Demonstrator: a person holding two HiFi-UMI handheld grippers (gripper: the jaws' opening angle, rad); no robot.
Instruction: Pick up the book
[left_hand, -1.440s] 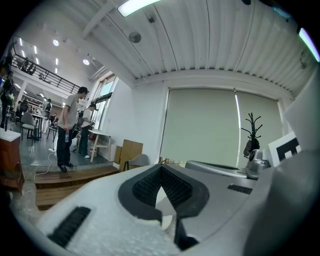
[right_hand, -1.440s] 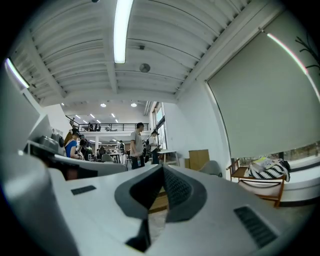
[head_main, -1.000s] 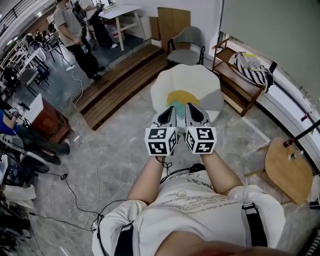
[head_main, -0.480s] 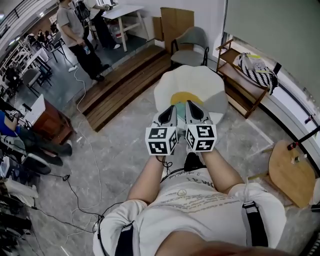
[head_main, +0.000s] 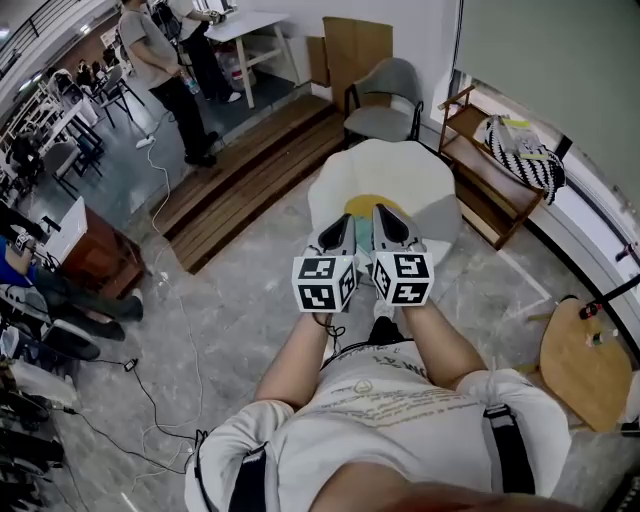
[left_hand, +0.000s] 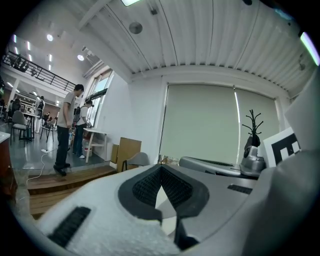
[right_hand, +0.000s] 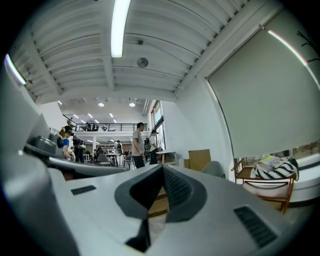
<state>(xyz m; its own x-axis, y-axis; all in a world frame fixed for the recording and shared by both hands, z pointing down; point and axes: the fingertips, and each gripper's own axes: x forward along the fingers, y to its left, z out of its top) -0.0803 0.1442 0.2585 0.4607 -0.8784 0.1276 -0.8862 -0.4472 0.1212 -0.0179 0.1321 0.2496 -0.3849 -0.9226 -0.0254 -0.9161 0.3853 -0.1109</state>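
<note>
Left tongs (head_main: 343, 219) and right tongs (head_main: 384, 211) clenched, empty.
Teal book (head_main: 362, 233) on white counter (head_main: 425, 180), mostly hidden; probably stiff, light. Grasp an exposed edge.

Left gripper (head_main: 341, 222), right gripper (head_main: 384, 214) side by side, level, forearms extended; jaws apparently together, empty.

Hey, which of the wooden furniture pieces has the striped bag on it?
The low wooden shelf at the upper right; the striped bag sits on top. The round wooden table at the lower right carries no bag.
</note>
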